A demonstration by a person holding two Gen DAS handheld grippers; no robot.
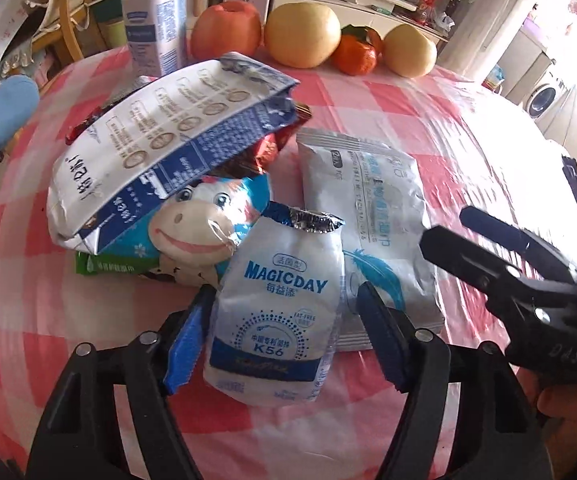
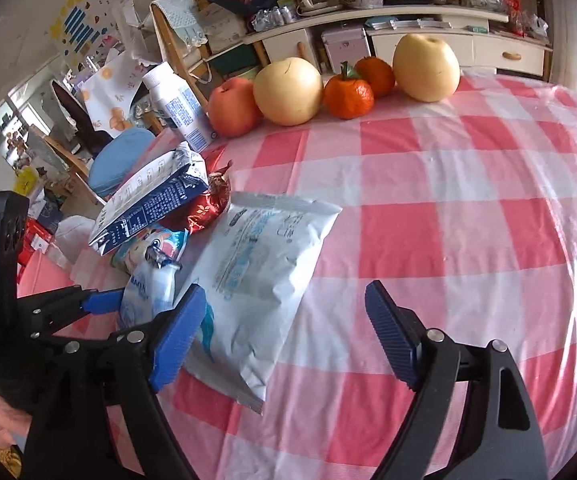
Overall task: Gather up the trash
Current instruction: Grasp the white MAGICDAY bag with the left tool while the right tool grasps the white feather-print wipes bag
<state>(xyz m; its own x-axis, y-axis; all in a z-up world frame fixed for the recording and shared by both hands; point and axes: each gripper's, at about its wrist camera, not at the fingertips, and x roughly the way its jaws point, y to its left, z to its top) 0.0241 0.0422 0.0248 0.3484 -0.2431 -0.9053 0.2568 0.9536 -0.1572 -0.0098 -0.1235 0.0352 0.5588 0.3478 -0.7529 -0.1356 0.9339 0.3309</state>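
A crushed white Magicday bottle (image 1: 276, 320) stands between the fingers of my left gripper (image 1: 284, 336); the jaws are open around it, with a gap on the right side. It also shows in the right wrist view (image 2: 148, 292). Behind it lie a flattened milk carton (image 1: 160, 148), a cartoon cow wrapper (image 1: 204, 224), a red foil wrapper (image 1: 266, 148) and a white wipes pack (image 1: 368, 216). My right gripper (image 2: 284, 340) is open and empty, hovering over the near end of the wipes pack (image 2: 264, 264).
An apple (image 2: 234, 106), two pears (image 2: 288, 90) and two tangerines (image 2: 346, 94) sit at the far edge of the pink checked tablecloth (image 2: 448, 240). An upright white bottle (image 2: 180, 108) stands at the far left. A blue chair cushion (image 2: 116, 156) lies beyond the table.
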